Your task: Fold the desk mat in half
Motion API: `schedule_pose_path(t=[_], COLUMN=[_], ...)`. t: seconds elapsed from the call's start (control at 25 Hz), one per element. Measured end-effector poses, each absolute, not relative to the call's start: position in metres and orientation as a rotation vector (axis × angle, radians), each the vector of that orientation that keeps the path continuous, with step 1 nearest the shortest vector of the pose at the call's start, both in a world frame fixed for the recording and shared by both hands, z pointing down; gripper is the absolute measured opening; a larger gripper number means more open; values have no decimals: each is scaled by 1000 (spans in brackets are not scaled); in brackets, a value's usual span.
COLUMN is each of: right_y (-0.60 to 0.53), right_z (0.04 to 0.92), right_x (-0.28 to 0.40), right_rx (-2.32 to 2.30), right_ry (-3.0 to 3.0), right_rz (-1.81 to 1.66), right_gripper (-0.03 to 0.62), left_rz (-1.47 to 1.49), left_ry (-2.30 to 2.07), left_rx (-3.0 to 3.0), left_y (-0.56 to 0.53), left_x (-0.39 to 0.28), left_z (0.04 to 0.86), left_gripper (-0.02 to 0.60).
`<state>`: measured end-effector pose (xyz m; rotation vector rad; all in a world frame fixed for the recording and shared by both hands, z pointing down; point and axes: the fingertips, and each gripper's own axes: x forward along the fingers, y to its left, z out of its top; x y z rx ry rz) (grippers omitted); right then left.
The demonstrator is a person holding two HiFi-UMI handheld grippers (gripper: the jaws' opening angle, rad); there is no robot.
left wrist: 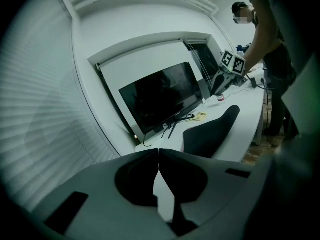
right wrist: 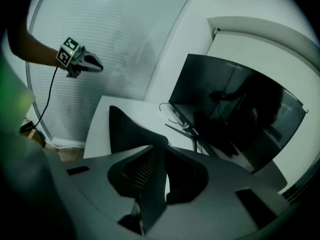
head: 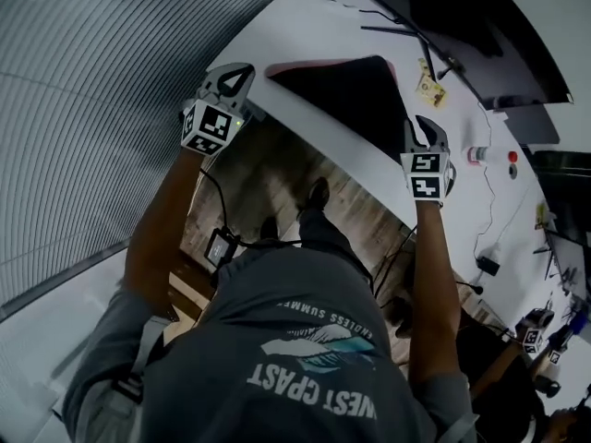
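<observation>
The desk mat (head: 355, 95), dark on top and pink underneath, lies on the white desk (head: 305, 26) with its near right corner lifted off the surface. My right gripper (head: 420, 123) is shut on that raised corner. In the right gripper view the mat (right wrist: 127, 129) runs up between the jaws of this gripper (right wrist: 159, 149). My left gripper (head: 242, 70) hangs in the air off the desk's left end, shut with nothing in it, apart from the mat. From the left gripper view its tips (left wrist: 159, 151) meet, and the mat (left wrist: 210, 131) curves up toward the right gripper (left wrist: 218, 89).
A dark monitor (head: 462, 17) stands at the back of the desk with cables (head: 388, 30) in front. A yellow card (head: 429, 89) and a small bottle (head: 476, 155) lie right of the mat. Blinds (head: 111, 81) cover the left wall. Another person (left wrist: 270, 44) works further right.
</observation>
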<state>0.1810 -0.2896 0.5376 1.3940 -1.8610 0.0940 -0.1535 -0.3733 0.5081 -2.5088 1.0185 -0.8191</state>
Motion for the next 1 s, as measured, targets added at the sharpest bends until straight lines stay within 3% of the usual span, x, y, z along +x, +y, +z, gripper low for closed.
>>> schedule_pose_path(t=[0.28, 1.0], right_y=[-267, -181], right_z=[444, 318], right_x=[132, 82], right_rx=[1500, 1524], right_ry=[-2050, -2250], right_rz=[16, -65], right_gripper=[34, 26], left_rz=[-717, -427], left_ry=[975, 814], left_rx=[-2604, -2643], left_y=[-333, -233], left_x=[-159, -167], left_z=[464, 352], left_gripper=[15, 15])
